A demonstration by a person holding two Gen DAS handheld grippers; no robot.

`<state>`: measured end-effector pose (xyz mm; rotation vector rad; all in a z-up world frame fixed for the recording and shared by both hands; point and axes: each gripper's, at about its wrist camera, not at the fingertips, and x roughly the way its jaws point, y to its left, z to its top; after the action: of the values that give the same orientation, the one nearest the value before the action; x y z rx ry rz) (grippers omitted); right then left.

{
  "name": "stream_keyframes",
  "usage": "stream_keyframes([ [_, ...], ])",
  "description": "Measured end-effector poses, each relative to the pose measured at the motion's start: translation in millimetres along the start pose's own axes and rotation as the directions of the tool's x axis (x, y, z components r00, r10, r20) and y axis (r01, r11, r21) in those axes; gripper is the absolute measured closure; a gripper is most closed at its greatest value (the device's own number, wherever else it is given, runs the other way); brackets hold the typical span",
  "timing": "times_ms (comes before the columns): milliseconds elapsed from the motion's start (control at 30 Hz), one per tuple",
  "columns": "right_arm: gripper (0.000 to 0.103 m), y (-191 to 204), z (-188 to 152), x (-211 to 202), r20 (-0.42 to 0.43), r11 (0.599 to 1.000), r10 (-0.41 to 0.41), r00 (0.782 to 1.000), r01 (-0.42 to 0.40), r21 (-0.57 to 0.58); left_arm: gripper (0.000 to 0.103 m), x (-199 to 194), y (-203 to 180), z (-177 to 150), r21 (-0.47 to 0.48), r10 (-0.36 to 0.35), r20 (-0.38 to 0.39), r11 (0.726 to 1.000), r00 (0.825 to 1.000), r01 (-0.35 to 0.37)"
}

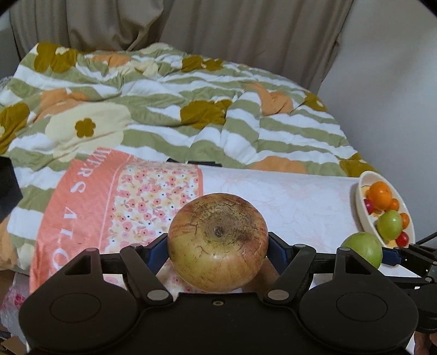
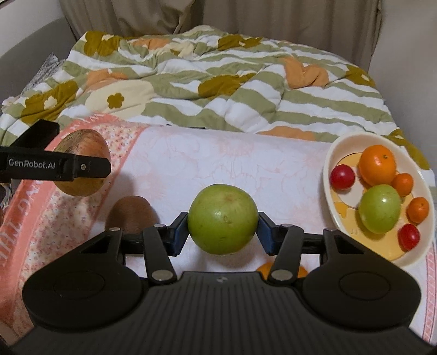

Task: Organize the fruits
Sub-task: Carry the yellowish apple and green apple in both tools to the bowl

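My left gripper is shut on a yellow-brown apple and holds it above the cloth; the same apple shows at the left of the right wrist view. My right gripper is shut on a green apple, also held above the cloth; it shows at the right of the left wrist view. A white oval dish at the right holds a large orange, a green apple, small oranges and red fruits. A brown kiwi lies on the cloth. An orange lies partly hidden under my right gripper.
A pink and white flowered cloth covers the work surface. Behind it lies a rumpled green-striped flower quilt. Beige curtains and a wall stand at the back. The dish also shows in the left wrist view.
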<state>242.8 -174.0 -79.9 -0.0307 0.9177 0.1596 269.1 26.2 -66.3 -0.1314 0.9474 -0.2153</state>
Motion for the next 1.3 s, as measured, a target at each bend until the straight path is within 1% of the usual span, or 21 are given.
stream_keyframes([
  [133,0.035,1.6,-3.3,-24.3,0.026,0.999,-0.019,0.999,0.018,0.028,0.026,-22.2,-7.9,-4.5,0.038,-0.022,0.043,0.999,0.999,0.020],
  [233,0.035,0.2,-6.7,-44.7,0.042,0.998,-0.037,0.998,0.035,0.052,0.026,-35.6,-16.0,-8.1,0.071,-0.050,0.062,0.996,0.997,0.046],
  [433,0.035,-8.6,-18.0,-84.6,0.076,0.993,-0.079,0.994,0.072,0.095,0.026,-53.7,-40.9,-17.5,0.129,-0.119,0.071,0.986,0.990,0.109],
  [533,0.035,-21.6,-24.3,-99.9,0.090,0.990,-0.086,0.992,0.075,0.116,0.026,-59.9,-59.3,-21.4,0.152,-0.136,0.073,0.981,0.988,0.124],
  [733,0.035,-65.6,-36.5,-120.7,0.113,0.991,-0.068,0.991,0.054,0.124,0.026,-68.0,-104.8,-27.5,0.161,-0.133,0.097,0.980,0.986,0.116],
  [900,0.035,-117.6,-39.7,-125.9,0.111,0.995,-0.040,0.993,0.029,0.099,0.026,-63.3,-148.3,-32.4,0.119,-0.111,0.111,0.988,0.988,0.098],
  [1100,0.035,-179.2,-41.4,-118.4,0.105,0.998,-0.031,0.994,0.025,0.059,0.026,-37.8,-200.8,-35.6,0.092,-0.099,0.107,0.992,0.989,0.089],
  [1300,0.035,-218.5,-37.5,-102.2,0.091,1.000,-0.011,0.996,0.009,0.023,0.026,-3.4,-233.9,-35.0,0.069,-0.081,0.093,0.995,0.992,0.074],
])
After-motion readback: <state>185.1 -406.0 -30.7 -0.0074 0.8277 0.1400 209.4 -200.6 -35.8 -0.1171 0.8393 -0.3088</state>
